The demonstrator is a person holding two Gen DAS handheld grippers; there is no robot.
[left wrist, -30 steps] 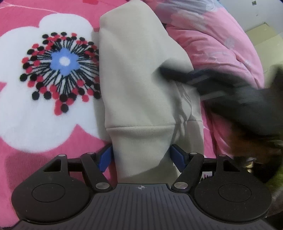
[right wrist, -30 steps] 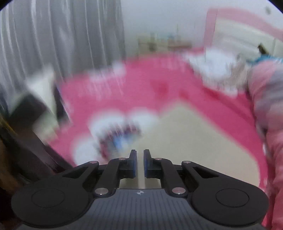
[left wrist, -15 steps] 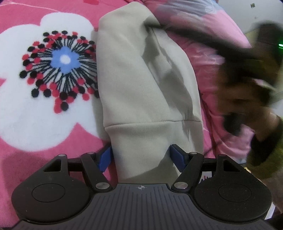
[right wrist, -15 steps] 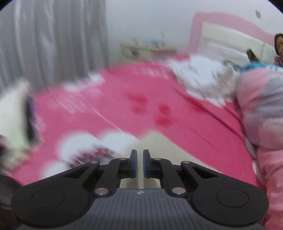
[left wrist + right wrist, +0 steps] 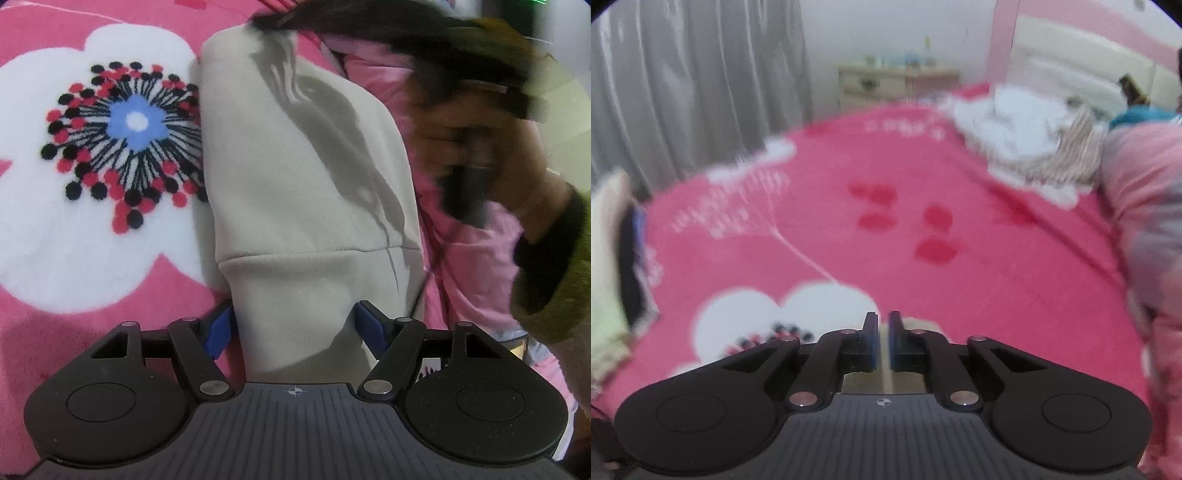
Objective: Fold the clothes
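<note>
The beige garment (image 5: 295, 177) is lying lengthwise on the pink flowered bedspread (image 5: 55, 258), just right of the big white flower print (image 5: 125, 136), with its ribbed hem nearest the left tool (image 5: 295, 328). That tool is standing wide, its blue pads either side of the hem; whether they are pressing the cloth cannot be told. It is probably pinning the near end so the fabric is not sliding while the other hand is working.

The right tool (image 5: 882, 339) is pinched shut with a sliver of beige cloth showing in the slit between its pads, though whether it is gripping that cloth is unclear. In its own view it is pointing across the bed toward a white heap of laundry (image 5: 1027, 129) far right. In the left view it is appearing as a dark blurred streak over the garment's far end, with the person's hand (image 5: 480, 140) at right.

Compared with a second ago, the left tool is keeping its place and width, while the right tool is sweeping from the garment's middle toward its far end, and the wrinkles by the hem are now looking smoother.
</note>
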